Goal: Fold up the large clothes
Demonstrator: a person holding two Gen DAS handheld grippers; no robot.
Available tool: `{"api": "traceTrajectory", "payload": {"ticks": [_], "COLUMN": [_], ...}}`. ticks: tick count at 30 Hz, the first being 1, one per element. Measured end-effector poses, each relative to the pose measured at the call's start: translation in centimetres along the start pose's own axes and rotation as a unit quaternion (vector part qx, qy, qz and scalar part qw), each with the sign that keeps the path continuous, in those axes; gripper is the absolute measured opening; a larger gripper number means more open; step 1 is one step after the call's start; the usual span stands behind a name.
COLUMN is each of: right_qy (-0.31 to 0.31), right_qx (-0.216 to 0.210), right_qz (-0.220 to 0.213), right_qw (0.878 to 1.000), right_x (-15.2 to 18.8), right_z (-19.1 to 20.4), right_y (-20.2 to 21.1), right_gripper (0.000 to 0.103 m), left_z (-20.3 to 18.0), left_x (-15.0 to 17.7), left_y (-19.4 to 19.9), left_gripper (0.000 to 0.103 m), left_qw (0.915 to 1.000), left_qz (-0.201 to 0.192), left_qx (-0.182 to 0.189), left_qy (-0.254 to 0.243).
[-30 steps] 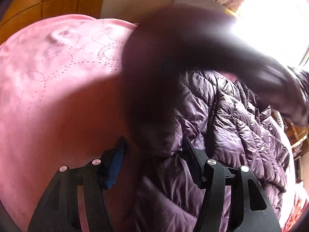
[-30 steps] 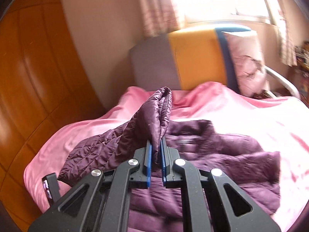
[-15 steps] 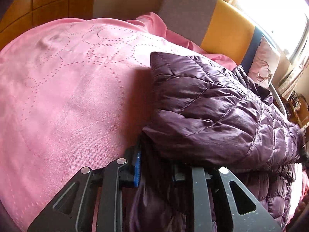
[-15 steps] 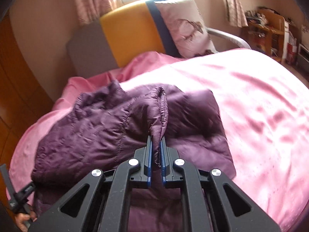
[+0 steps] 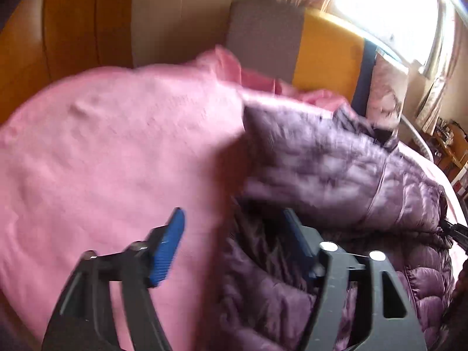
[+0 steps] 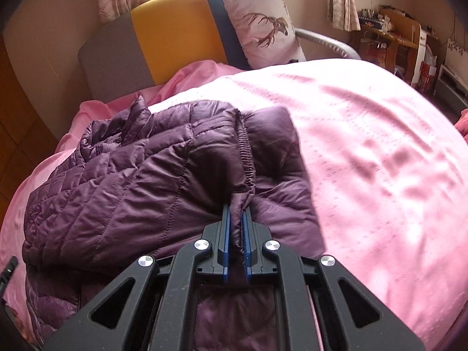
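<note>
A purple quilted puffer jacket (image 6: pixel 140 193) lies on a pink bedspread (image 6: pixel 380 161), with one sleeve folded across its body. My right gripper (image 6: pixel 236 234) is shut on the sleeve's elastic cuff (image 6: pixel 247 163), low over the jacket. In the blurred left wrist view the jacket (image 5: pixel 336 169) lies to the right on the bedspread (image 5: pixel 102 146). My left gripper (image 5: pixel 234 242) is open at the jacket's left edge. Its right finger (image 5: pixel 298 239) is against the fabric and its left finger (image 5: pixel 169 245) is over the pink cover.
A grey, yellow and blue headboard (image 6: pixel 175 35) stands behind the bed, with a deer-print pillow (image 6: pixel 263 26) leaning on it. Wooden wardrobe panels (image 5: pixel 67 29) are on the left. A cluttered wooden shelf (image 6: pixel 392 38) stands at the far right, under a curtained window.
My right gripper carried the sleeve across and lowered it onto the jacket body. My left gripper opened wider, letting go of the jacket's edge, and drew back a little.
</note>
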State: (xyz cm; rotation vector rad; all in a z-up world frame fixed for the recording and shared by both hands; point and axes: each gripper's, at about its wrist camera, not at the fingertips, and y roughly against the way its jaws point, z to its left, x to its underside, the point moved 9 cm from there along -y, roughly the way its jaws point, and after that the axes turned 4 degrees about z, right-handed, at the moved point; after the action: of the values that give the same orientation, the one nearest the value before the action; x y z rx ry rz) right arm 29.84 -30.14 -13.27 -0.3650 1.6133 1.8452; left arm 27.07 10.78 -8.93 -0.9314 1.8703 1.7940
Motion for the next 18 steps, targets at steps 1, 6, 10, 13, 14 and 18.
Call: {"api": "traceTrajectory", "payload": {"ticks": [1,6,10,13,14,18], "right_qy": [0.003,0.034,0.037,0.059,0.063,0.058], "right_qx": [-0.001,-0.002,0.003,-0.011,-0.008,-0.011], "right_qz": [0.0,0.004,-0.049,-0.057,-0.057,-0.037], "right_qw": [1.0,0.999,0.998,0.997,0.996,0.998], "right_x": [-0.1,-0.5,-2.3,-3.3,-3.6,-4.7], "right_z": [0.0,1.3,2.9,5.2,5.7,6.5], "right_y": [0.2,1.1,3.5,3.4,2.8,-0.4], "right_gripper": [0.007,0.044,0.068,0.074,0.074,0.074], "left_z": [0.3,0.1,-2.4,-5.4,-6.0,-9.5], "left_x": [-0.4,-3.0,-4.5,-5.4,-5.6,-6.3], "left_y": [0.8,2.2,1.7,0.5,0.1,-3.3], "left_gripper": [0.07,0.07,0.07,0.07,0.07,0.07], "left_qw": [0.9999,0.9989,0.9972,0.9961,0.9957,0.9948], "left_qz": [-0.011,-0.036,-0.041,-0.035,-0.032,0.001], "left_qx": [0.001,0.031,0.062,0.081,0.086,0.101], "left_qy": [-0.002,0.004,0.008,-0.001,-0.004,-0.01]}}
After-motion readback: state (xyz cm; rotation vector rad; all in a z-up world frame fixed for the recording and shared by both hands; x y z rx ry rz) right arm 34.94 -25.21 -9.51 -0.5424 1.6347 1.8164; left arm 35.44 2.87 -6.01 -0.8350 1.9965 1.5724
